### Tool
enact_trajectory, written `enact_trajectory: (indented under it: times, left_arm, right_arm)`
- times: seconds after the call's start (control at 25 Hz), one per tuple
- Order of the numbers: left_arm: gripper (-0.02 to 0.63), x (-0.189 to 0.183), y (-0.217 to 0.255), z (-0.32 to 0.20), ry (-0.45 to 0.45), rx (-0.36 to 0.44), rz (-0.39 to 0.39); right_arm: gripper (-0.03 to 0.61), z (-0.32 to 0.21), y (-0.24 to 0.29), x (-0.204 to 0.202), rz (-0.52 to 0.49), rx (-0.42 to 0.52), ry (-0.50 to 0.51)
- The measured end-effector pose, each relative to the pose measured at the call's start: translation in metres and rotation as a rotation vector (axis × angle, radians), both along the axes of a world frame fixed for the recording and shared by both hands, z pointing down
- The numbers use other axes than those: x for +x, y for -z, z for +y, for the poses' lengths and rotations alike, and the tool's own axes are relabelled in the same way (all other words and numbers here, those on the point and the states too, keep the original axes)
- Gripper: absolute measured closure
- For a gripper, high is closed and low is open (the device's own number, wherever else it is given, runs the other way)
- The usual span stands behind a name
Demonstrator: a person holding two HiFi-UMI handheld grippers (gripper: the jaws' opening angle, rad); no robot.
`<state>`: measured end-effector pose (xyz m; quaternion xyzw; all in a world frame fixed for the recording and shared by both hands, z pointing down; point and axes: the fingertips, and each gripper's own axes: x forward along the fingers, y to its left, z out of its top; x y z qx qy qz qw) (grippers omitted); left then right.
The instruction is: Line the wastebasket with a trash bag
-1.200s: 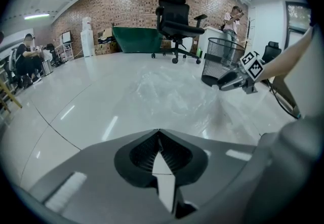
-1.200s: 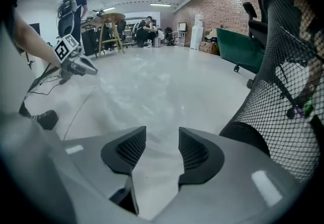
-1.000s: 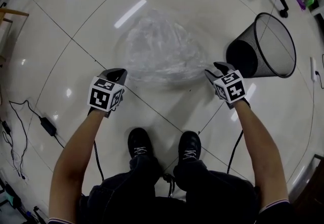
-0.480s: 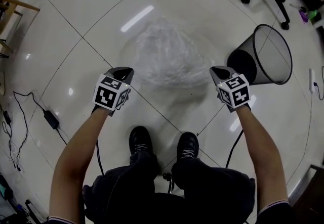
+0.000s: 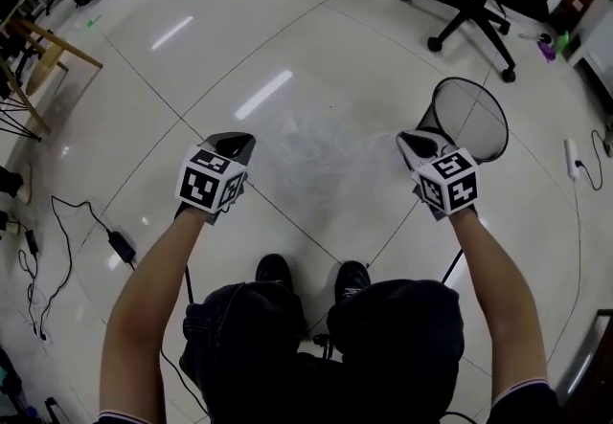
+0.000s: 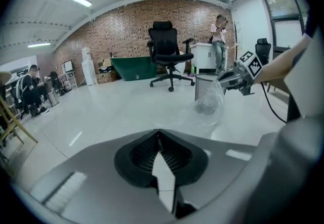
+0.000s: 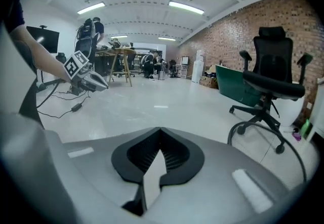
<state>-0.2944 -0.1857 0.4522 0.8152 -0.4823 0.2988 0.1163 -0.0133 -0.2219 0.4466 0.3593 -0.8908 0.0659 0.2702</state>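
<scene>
A clear trash bag (image 5: 316, 152) hangs stretched between my two grippers, above the tiled floor. My left gripper (image 5: 233, 141) is shut on its left edge and my right gripper (image 5: 414, 139) is shut on its right edge. The black mesh wastebasket (image 5: 471, 123) stands on the floor just beyond the right gripper, mouth up. In the left gripper view the film runs from my closed jaws (image 6: 158, 132) toward the bag (image 6: 208, 100), which dangles from the right gripper (image 6: 232, 79) in front of the wastebasket (image 6: 202, 80). The right gripper view shows the shut jaws (image 7: 161, 130), the left gripper (image 7: 95, 83) and the wastebasket rim (image 7: 263, 139).
A black office chair (image 5: 462, 7) stands beyond the wastebasket. A cable with a power adapter (image 5: 121, 245) lies on the floor at left, wooden furniture legs (image 5: 43, 41) farther left. A power strip (image 5: 572, 160) lies at right. My shoes (image 5: 274, 271) are below the bag.
Both grippers have risen, lifting the bag off the floor so that it hangs between them. The head view has tilted up and the wastebasket now looks smaller and farther off.
</scene>
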Motion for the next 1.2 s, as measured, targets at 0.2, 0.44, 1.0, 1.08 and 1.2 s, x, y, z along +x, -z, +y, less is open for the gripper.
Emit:
enact_trajectory:
  times: [0.2,0.44,1.0,1.08,1.2]
  left_arm:
    - [0.601,0.024,0.071,0.001,-0.063,0.101,0.007]
    - [0.601,0.071,0.149,0.003,-0.129,0.186,0.070]
    - [0.601,0.189,0.267,0.000,-0.395,0.347,0.195]
    - [0.601,0.206,0.275,-0.007,-0.415,0.356,0.200]
    - [0.601,0.235,0.292,-0.019,-0.439,0.369,0.219]
  right_arm:
    - [0.577,0.008,0.070,0.007,-0.065,0.099,-0.035]
    - [0.577,0.024,0.148,0.044,-0.130,0.203,-0.093]
    - [0.577,0.055,0.311,0.152,-0.080,0.424,-0.299]
    - [0.577,0.056,0.325,0.167,-0.079,0.445,-0.317]
    - [0.577,0.054,0.341,0.191,-0.074,0.473,-0.327]
